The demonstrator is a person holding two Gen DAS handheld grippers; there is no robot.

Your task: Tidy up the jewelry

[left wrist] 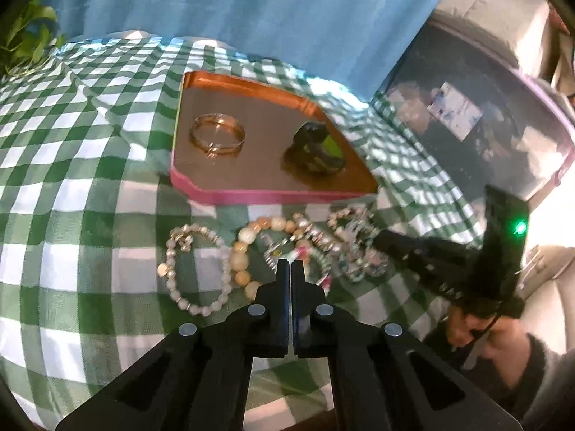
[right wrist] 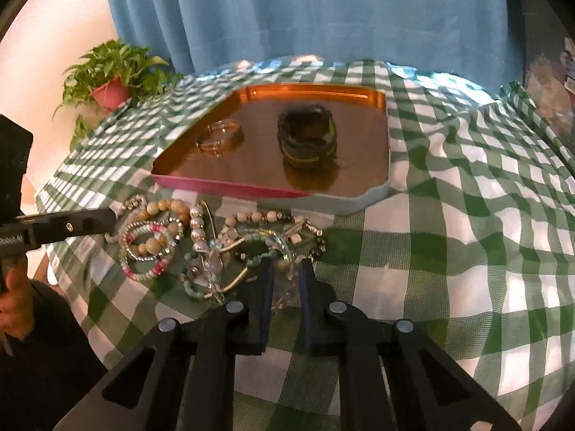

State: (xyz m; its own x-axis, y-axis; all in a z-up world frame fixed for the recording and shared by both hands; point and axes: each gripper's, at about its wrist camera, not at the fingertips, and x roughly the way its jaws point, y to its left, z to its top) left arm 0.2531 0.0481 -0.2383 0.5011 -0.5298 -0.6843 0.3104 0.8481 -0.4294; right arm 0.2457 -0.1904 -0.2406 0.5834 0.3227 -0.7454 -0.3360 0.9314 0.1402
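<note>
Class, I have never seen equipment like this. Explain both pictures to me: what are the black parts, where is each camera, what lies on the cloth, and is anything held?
No robot arm is here: a person holds one hand-held tool in each hand, each ending in two-finger tongs with a wide-angle camera looking forward along the fingers. One picture is from the left tongs, whose fingers are pressed together, with nothing visibly between them. The other is from the right tongs, whose fingers stand apart over the jewelry, gripping nothing.

On the checked tablecloth lies a pile of beaded bracelets. Behind it sits a shallow tray holding a gold bangle and a dark wristband. A potted plant stands at the far left.
</note>
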